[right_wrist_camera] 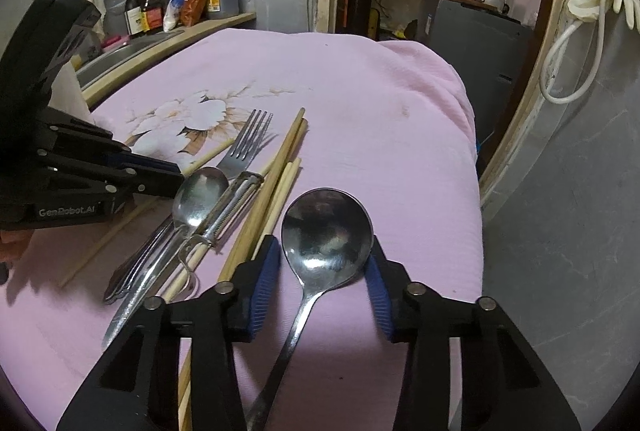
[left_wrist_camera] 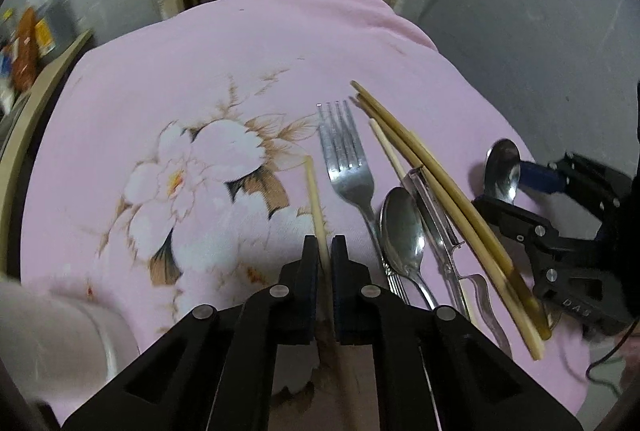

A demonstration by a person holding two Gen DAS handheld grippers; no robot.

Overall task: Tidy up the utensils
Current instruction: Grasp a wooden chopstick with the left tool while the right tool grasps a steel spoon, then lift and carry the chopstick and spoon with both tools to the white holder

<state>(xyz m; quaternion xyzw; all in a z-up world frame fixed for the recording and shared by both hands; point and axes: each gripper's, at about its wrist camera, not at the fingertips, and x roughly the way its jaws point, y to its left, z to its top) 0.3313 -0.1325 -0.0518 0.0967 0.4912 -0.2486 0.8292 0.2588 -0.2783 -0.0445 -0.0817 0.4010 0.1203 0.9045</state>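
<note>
Between the black fingers of my left gripper [left_wrist_camera: 324, 243] a single pale bamboo chopstick [left_wrist_camera: 316, 203] is pinched, the jaws drawn almost together on it, its free end running ahead over the pink cloth with a white flower print [left_wrist_camera: 240, 71]. Just right of that gripper lie the rest of the utensils in a loose bundle: a steel four-tined fork [left_wrist_camera: 346, 159], a small steel spoon [left_wrist_camera: 400, 223] touching the fork's handle, a steel peeler [left_wrist_camera: 436, 223] beside the spoon, and a pair of darker bamboo chopsticks [left_wrist_camera: 440, 191] laid slantwise over the peeler's head. Another pale chopstick [left_wrist_camera: 386, 147] pokes out from under that pair. At the left gripper's near left, a blurred white rounded thing [left_wrist_camera: 60, 335] sits at the frame edge; I cannot tell what it is.

My right gripper [right_wrist_camera: 322, 279], with blue pads, stands half open around the bowl of a large round steel spoon [right_wrist_camera: 326, 231]. The right pad [right_wrist_camera: 376, 291] looks to be against the bowl's edge, while the left pad [right_wrist_camera: 264, 283] stands just clear, so I see no firm grip. The spoon's handle runs back between the jaws, and the spoon lies on the cloth to the right of the bundle.
</note>
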